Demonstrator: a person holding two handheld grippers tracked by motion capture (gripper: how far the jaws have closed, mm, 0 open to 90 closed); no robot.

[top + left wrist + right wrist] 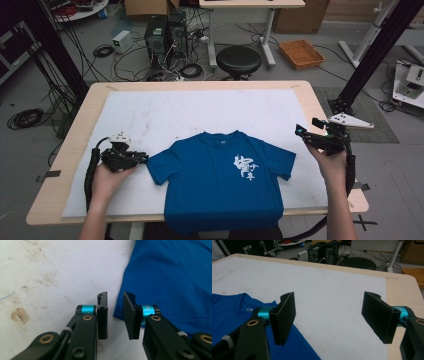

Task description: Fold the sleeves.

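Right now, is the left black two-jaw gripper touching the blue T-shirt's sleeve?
Cannot tell. In the left gripper view, the left gripper has its narrow-gapped jaws at the blue T-shirt sleeve's corner, one jaw overlapping the hem; nothing sits between them.

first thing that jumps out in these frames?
The blue short-sleeved T-shirt with white print on its chest lies flat at the near edge of the white sheet covering the wooden table, its hem hanging over the edge. The left gripper sits at the shirt's sleeve corner, jaws narrowly apart with nothing between them. The right gripper is wide open above the sheet beside the other sleeve.
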